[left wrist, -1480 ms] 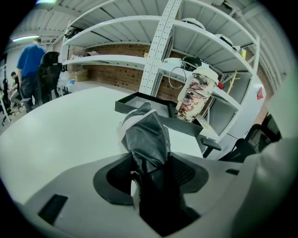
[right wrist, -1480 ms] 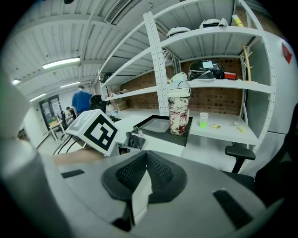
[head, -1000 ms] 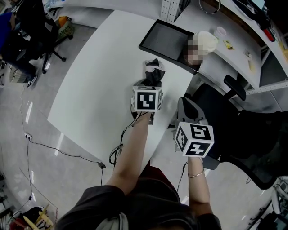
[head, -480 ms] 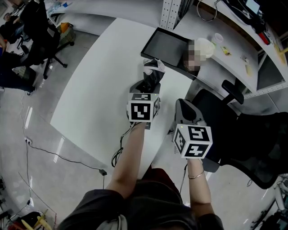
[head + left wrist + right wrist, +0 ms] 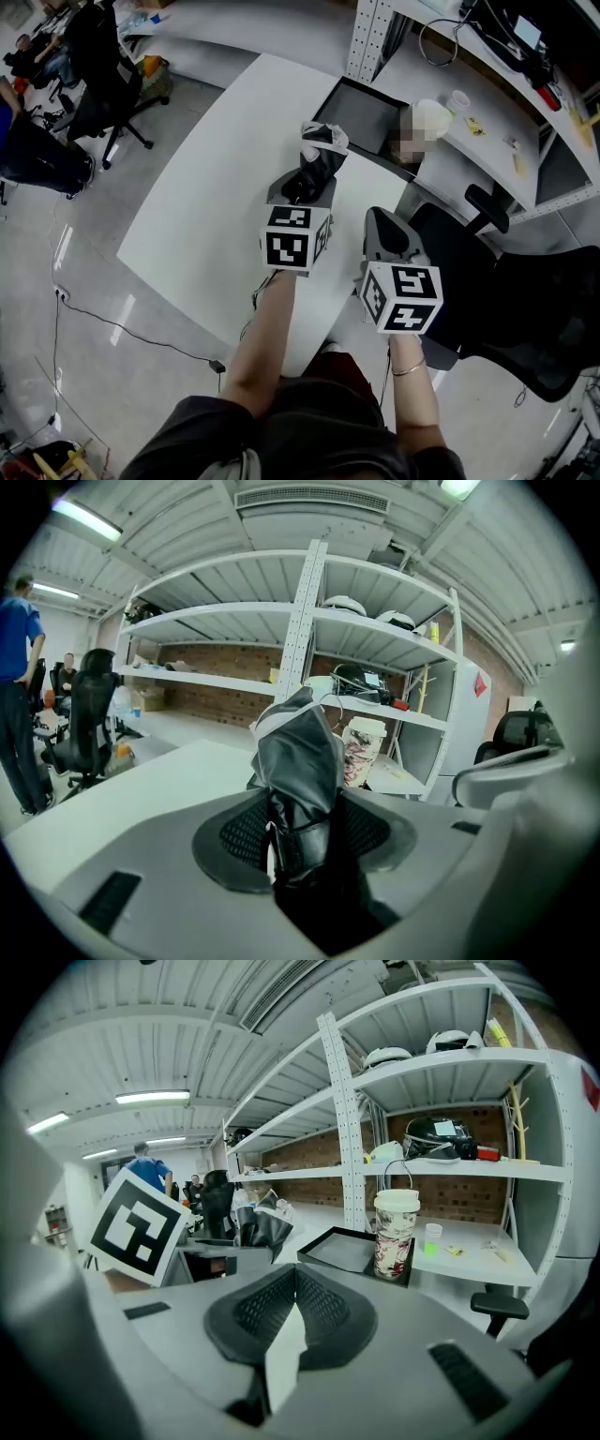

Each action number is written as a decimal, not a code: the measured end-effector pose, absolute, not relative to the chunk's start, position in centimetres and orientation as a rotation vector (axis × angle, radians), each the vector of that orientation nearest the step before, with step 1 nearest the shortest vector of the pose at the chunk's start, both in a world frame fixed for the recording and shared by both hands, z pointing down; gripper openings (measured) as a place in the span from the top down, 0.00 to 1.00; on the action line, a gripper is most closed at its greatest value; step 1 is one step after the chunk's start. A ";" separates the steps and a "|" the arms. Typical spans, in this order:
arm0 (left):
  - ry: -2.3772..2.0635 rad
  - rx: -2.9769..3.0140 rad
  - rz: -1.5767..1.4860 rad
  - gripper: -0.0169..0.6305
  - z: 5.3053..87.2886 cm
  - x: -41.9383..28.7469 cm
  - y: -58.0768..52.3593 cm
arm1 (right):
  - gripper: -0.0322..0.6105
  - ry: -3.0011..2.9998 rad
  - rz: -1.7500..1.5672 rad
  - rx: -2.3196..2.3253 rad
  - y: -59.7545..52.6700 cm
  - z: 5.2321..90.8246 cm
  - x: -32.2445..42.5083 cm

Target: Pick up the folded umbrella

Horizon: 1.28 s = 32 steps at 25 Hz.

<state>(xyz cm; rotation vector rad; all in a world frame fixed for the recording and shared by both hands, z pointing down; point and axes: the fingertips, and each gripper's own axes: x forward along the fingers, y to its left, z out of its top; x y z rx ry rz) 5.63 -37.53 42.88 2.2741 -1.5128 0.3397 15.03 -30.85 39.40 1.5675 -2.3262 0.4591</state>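
Left tool point(image 5: 302, 850) is clamped on the black folded umbrella point(image 5: 298, 752), which projects forward from its jaws, held over the white bench point(image 5: 211, 202). Right tool point(image 5: 292, 1314), jaws together and empty, hovers beside it near the bench edge.

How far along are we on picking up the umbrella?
Done: the left gripper is clamped on the folded umbrella. In hand: the umbrella looks clear of the white table. Left: little, perhaps raising it higher. The right gripper is shut and empty.
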 end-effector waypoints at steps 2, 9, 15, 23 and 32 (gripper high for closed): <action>-1.530 2.300 0.324 0.66 41.7 5.0 -37.2 | 0.92 -2.344 0.445 1.571 -30.7 38.7 14.7; -1.604 2.365 0.236 0.66 37.2 3.4 -35.6 | 0.92 -2.409 0.388 1.562 -30.4 36.1 14.0; -1.667 2.400 0.196 0.66 34.4 1.9 -33.5 | 0.92 -2.475 0.363 1.545 -29.7 34.0 13.1; -1.765 2.402 0.146 0.66 31.4 -0.1 -30.0 | 0.92 -2.550 0.341 1.513 -27.9 31.9 12.3; -1.826 2.410 0.108 0.66 28.5 -0.8 -25.8 | 0.92 -2.630 0.299 1.451 -25.4 29.7 11.6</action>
